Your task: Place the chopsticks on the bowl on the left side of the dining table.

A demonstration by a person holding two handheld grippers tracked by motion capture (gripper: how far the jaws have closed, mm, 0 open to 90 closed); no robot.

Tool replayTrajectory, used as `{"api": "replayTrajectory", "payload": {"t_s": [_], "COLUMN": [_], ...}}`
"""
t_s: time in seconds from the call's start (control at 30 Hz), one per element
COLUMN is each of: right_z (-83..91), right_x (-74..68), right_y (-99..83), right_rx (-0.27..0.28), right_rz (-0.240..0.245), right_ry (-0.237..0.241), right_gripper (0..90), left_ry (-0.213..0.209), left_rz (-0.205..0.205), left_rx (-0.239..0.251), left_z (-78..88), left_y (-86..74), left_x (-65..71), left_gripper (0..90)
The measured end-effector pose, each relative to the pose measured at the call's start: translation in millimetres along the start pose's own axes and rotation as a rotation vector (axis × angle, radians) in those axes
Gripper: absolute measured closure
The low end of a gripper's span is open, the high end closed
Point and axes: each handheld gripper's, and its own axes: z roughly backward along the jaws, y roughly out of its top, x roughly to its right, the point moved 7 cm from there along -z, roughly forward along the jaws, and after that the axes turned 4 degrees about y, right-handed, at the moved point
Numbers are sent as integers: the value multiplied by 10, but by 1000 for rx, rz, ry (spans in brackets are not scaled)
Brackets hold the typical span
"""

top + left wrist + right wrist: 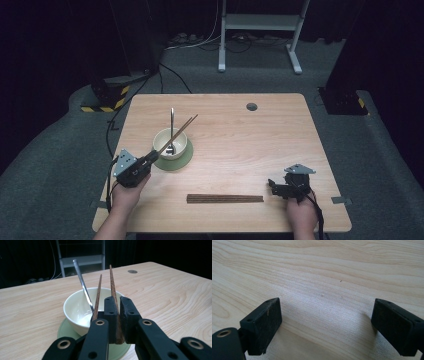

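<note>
My left gripper is clamped tight on a pair of chopsticks near their thick ends. In the left gripper view one stick sits between the pads; the other's lower end is hidden behind the left jaw, so I can't confirm it's pinched too. The sticks angle up over the bowl, which stands on a green saucer in the desk's left half, nearer the front edge than the back. A spoon leans in the bowl; its head is partly hidden by the sticks and glare.

Right gripper has jaws spread wide, nothing between them, just bare desk. In the high view it's by the front-right corner. A second pair of sticks lies flat near the front edge, approx centre, apart from both grippers.
</note>
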Motion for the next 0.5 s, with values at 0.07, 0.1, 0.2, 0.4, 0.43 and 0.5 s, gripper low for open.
{"api": "replayTrajectory", "payload": {"t_s": [0.07,0.1,0.2,0.4,0.43,0.5], "right_z": [-3,-3,-4,-2,-2,-2], "right_x": [1,1,1,-3,-3,-3], "right_y": [2,2,2,2,2,2], "right_rx": [4,4,5,3,3,3], "right_rz": [0,0,2,-3,-3,-3], "right_ry": [-3,-3,-3,-3,-3,-3], "right_gripper": [98,98,97,97,97,97], "left_ry": [4,7,8,10,11,24], "left_rz": [1,-1,8,5,-1,-21], "left_rx": [-9,-9,-26,-52,-57,-76], "left_z": [-12,-16,-37,-72,-78,-91], "left_y": [-16,-25,-64,-112,-121,-142], "left_x": [-12,-21,-40,-49,-46,-47], "left_gripper": [839,839,839,839,839,838]}}
